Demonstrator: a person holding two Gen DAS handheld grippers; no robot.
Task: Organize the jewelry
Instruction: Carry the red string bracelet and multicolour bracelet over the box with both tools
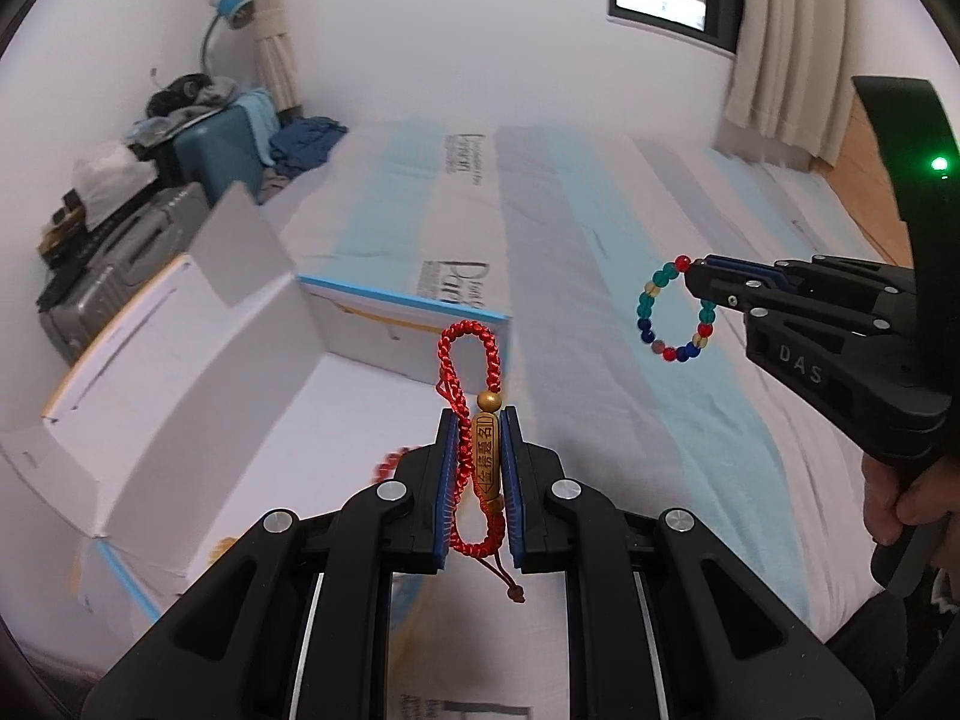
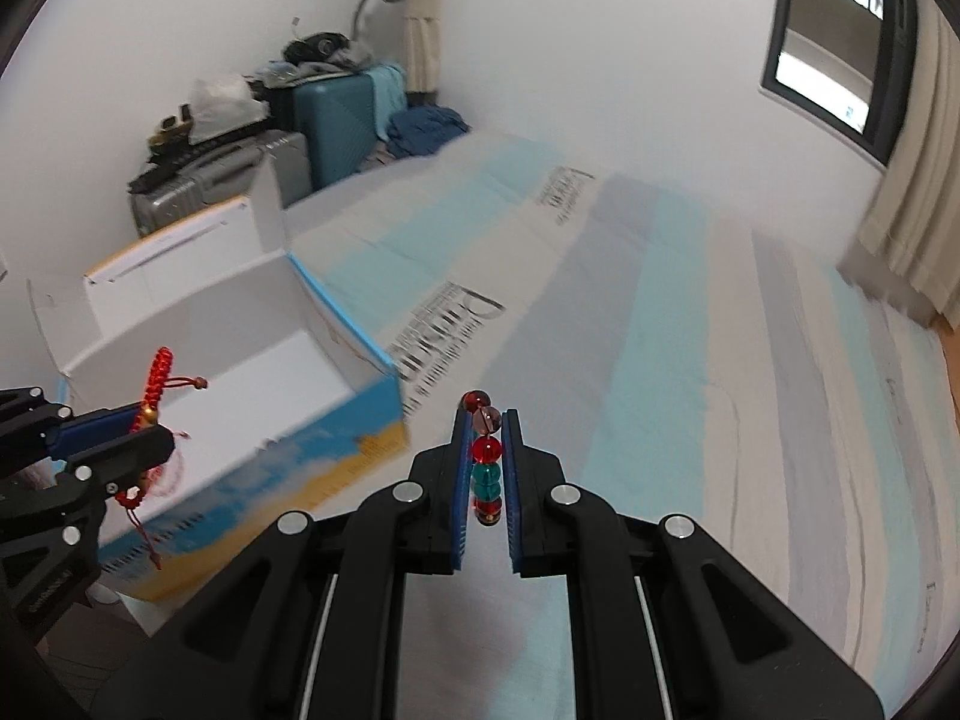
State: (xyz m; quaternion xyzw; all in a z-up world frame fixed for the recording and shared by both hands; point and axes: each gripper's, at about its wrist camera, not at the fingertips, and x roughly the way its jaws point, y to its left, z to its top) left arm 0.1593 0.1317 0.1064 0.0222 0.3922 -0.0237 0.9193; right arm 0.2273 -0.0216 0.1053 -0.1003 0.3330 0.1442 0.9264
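My left gripper (image 1: 478, 420) is shut on a red braided cord bracelet (image 1: 471, 354) with a gold bead and an engraved gold tube; its loop sticks up past the fingertips and a knotted tail dangles below. That gripper (image 2: 153, 429) also shows at the left of the right wrist view, over the open white box (image 2: 198, 354). My right gripper (image 2: 485, 420) is shut on a bracelet of red, teal and blue glass beads (image 2: 486, 462). In the left wrist view that beaded bracelet (image 1: 675, 309) hangs as a ring from the right gripper (image 1: 690, 270), above the bed.
The white box (image 1: 156, 360) with blue and yellow sides lies open on a bed with a pale blue, grey and white striped cover (image 1: 600, 300). Suitcases (image 2: 336, 120) piled with clothes stand by the far wall. A hand (image 1: 900, 498) grips the right tool's handle.
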